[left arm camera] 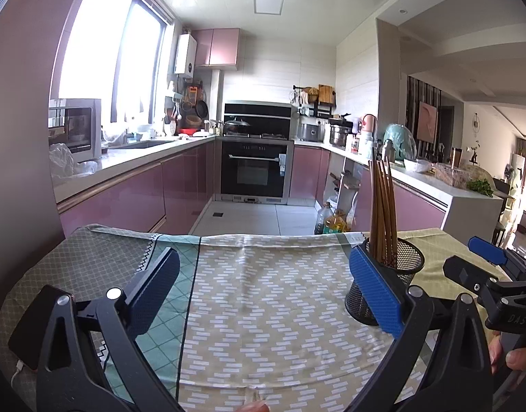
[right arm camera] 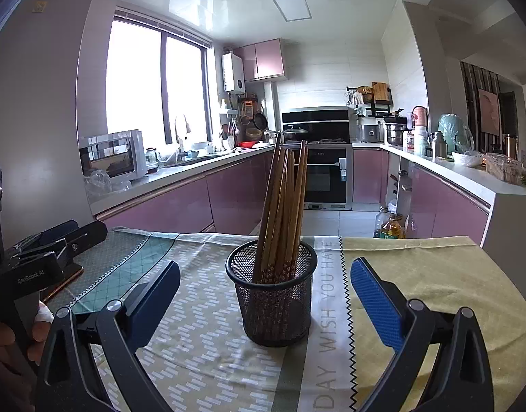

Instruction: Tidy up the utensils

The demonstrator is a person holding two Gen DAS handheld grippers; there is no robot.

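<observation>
Nearest the right wrist camera, the right gripper [right arm camera: 264, 288] has its blue-padded jaws spread wide, with nothing pinched between them. Just beyond its fingertips, centred between them, a black mesh cup [right arm camera: 275, 304] stands upright on the patterned tablecloth [right arm camera: 201, 336], holding a bundle of brown chopsticks [right arm camera: 283, 213] that lean together and rise well above its rim. The left gripper [left arm camera: 263, 288] is likewise spread wide and empty over bare cloth; in its view the cup sits to the right, just behind its right finger. A phone [left arm camera: 36, 326] lies on the cloth at the left edge. Behind the table runs a kitchen with pink cabinets [right arm camera: 166, 213], a black oven [left arm camera: 254, 168] and a bright window [right arm camera: 153, 86].
</observation>
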